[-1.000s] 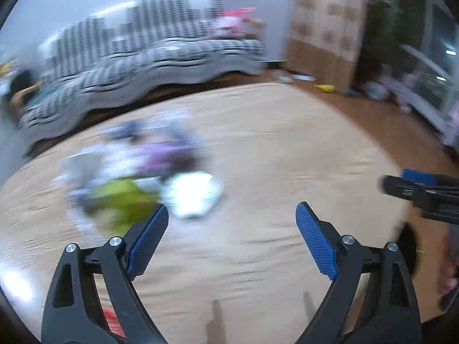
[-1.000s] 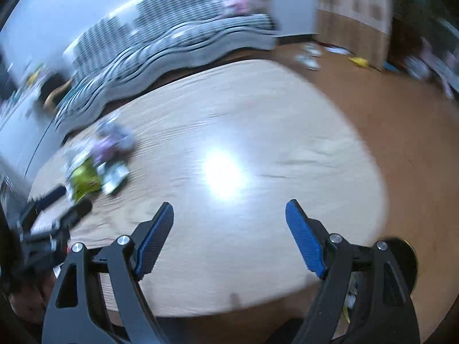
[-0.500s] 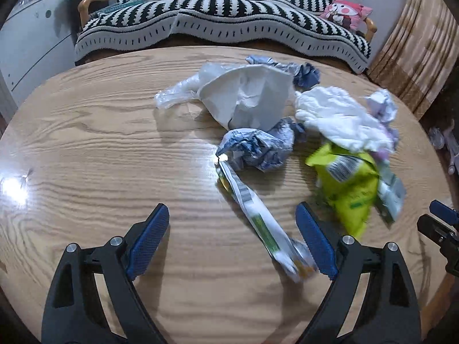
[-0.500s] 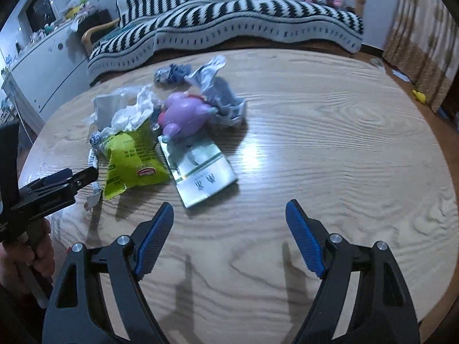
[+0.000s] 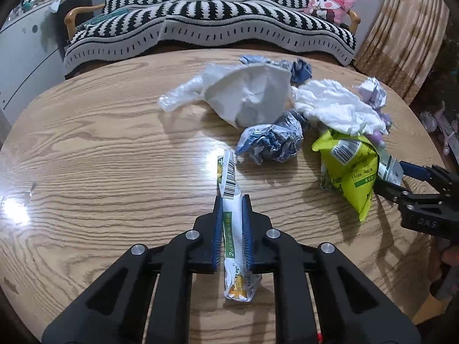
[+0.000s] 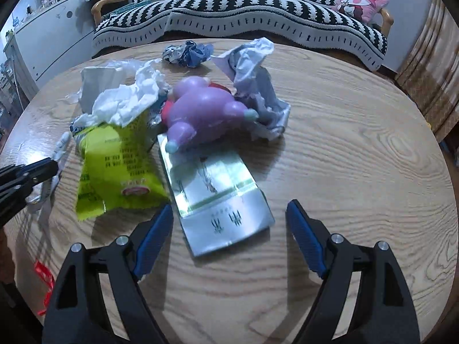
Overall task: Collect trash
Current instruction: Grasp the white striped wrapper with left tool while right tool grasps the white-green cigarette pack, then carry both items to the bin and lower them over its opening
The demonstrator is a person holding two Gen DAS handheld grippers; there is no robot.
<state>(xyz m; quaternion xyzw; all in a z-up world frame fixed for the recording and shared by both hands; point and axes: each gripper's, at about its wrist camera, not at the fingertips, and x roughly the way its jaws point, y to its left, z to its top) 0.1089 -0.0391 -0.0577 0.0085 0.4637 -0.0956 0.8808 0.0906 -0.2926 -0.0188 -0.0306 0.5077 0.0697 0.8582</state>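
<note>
On my left tongs [image 5: 232, 223] the jaws are closing, and the blue pads [image 5: 217, 229] already press both sides of a long narrow wrapper [image 5: 231, 195] with a barcode on it. The wrapper runs lengthwise between the pads, its far end lying on the round wooden table [image 5: 100, 157] ahead of the tips and its near end poking out behind them toward the camera.

Moving right in the left wrist view, a crumpled blue-and-white foil ball [image 5: 271, 142] sits just past the wrapper's far end. Behind it lies a white plastic bag [image 5: 246, 97], then a wad of white tissue [image 5: 335, 109] resting on the top of a lime-green snack bag [image 5: 350, 169]. At the right edge my right tongs [image 5: 398, 177] come in beside that green bag.

In the right wrist view the green bag [image 6: 114, 166] lies ahead and left of the right tongs [image 6: 229, 229], whose jaws stand wide apart and grip nothing. A flat silvery sachet [image 6: 221, 200] lies on the table between the pads [image 6: 305, 240], its near end reaching in between the two tips, touching neither. A purple plastic toy [image 6: 206, 114] rests on its far end, with crumpled grey-white paper [image 6: 258, 86] just right of the toy. A striped sofa [image 6: 243, 8] stands behind the table.
</note>
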